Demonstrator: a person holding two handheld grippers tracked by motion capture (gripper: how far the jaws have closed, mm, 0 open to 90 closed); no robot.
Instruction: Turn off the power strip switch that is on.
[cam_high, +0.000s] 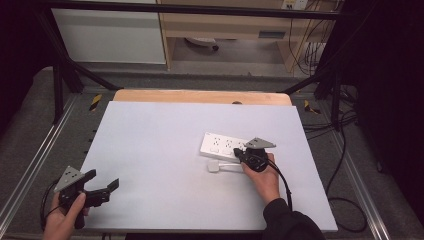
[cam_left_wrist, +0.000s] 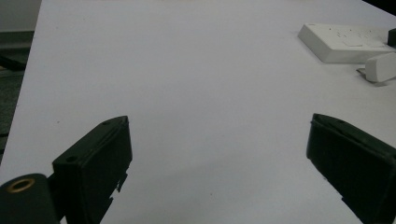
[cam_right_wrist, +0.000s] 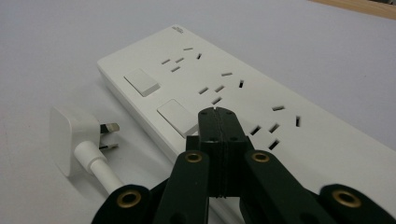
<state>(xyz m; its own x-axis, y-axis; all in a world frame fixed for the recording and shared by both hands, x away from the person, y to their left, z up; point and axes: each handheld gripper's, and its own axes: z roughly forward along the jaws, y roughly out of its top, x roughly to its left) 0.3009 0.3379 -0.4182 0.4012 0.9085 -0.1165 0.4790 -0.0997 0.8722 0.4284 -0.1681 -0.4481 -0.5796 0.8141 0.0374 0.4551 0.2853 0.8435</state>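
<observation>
White power strip (cam_high: 224, 146) lying right of the table's (cam_high: 165, 150) centre, long side slanted toward the right edge, well clear of every edge. White plug (cam_high: 214, 167) with its cable just beside the strip's near side, prongs toward it, not inserted. Right gripper (cam_right_wrist: 217, 112) with jaws pressed together, nothing between, tips over the strip's top by a rocker switch (cam_right_wrist: 178, 116). Left gripper (cam_high: 102, 184) at the near left corner, jaws spread wide, empty. Broad bare surface between the two, and across the whole far half.
</observation>
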